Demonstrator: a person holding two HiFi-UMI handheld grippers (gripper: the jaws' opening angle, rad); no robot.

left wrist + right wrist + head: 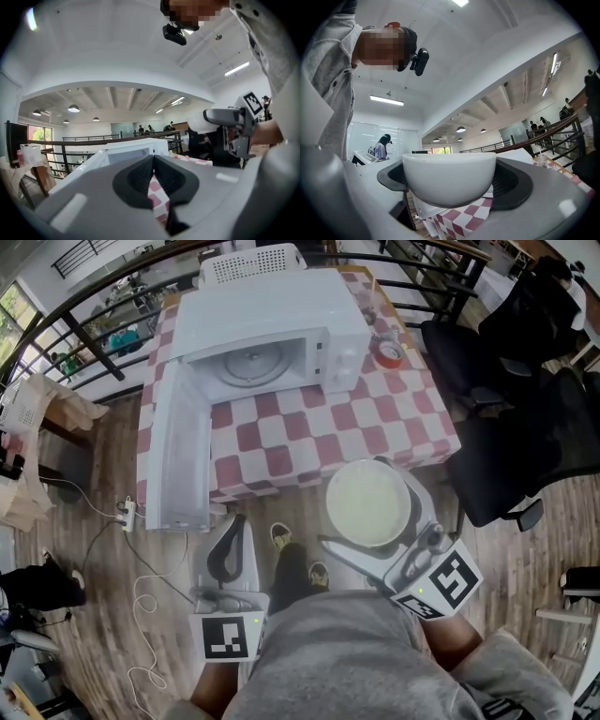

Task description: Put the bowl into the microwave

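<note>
We found a red-checked table (281, 442) on a wood floor (525, 559) by a railing (98, 345) — microwave (272, 324) on it, door (173, 451) open. Right gripper (452, 180) clamped the bowl (367, 502) at the table's near edge; left gripper (152, 176) was shut, empty.

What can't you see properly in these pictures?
- Inside of the bowl: right gripper view, its own wall hides it.
- Buttons on the microwave: head view, too small to tell apart.
- Microwave's lower half: left gripper view, behind the left claw.
</note>
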